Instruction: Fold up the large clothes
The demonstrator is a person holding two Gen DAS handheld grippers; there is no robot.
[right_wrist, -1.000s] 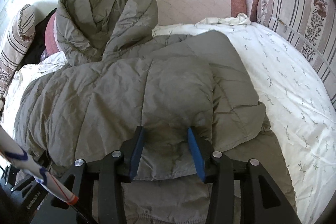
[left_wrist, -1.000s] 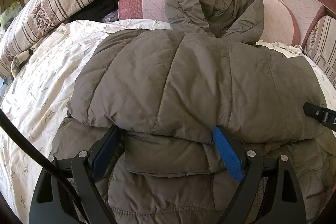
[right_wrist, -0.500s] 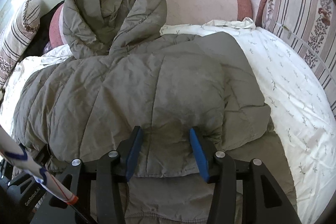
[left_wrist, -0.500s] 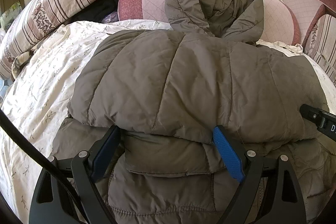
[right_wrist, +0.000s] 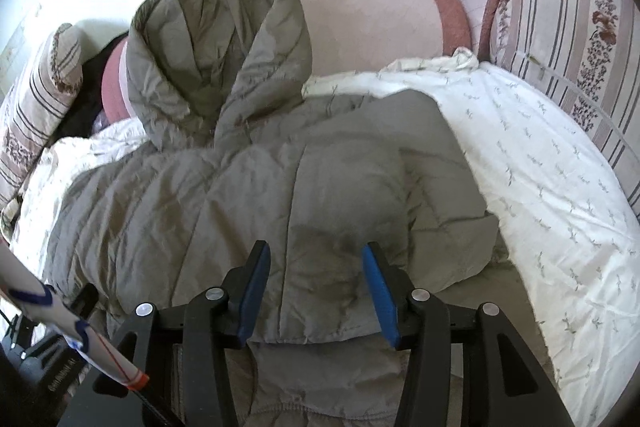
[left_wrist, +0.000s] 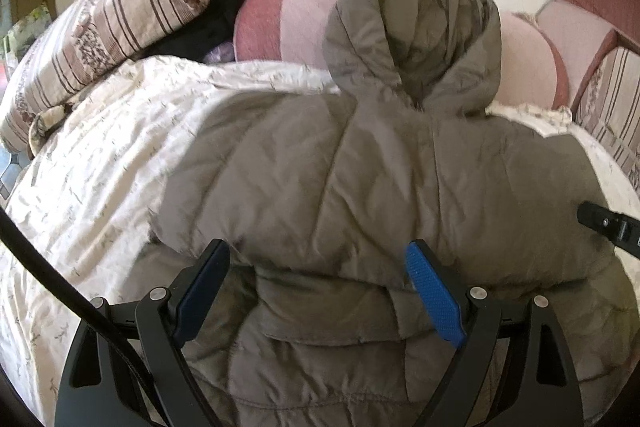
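Observation:
A grey-brown quilted hooded jacket [left_wrist: 360, 167] lies on the bed with its back up. Its hood [left_wrist: 416, 27] leans on the pink cushions. The jacket's near part is doubled over, and the folded edge runs in front of both grippers. My left gripper [left_wrist: 316, 245] stands wide open astride that edge, and the padding between its fingers is not pinched. My right gripper [right_wrist: 316, 246] is half open over the jacket [right_wrist: 240, 195] near its right side. A puffy stretch of the top layer lies between its pads, uncompressed. The right gripper's tip [left_wrist: 608, 223] shows at the left view's right edge.
A white floral quilt [right_wrist: 540, 167] covers the bed [left_wrist: 100, 167]. Striped bolsters [left_wrist: 112, 27] and pink cushions [right_wrist: 372, 19] line the far and right sides. Dark clothing [left_wrist: 208, 27] sits behind the left bolster. A white stick with a red band [right_wrist: 80, 331] crosses the lower left.
The right gripper's fingers stand a little wider apart than a second ago. The jacket and the left gripper look the same.

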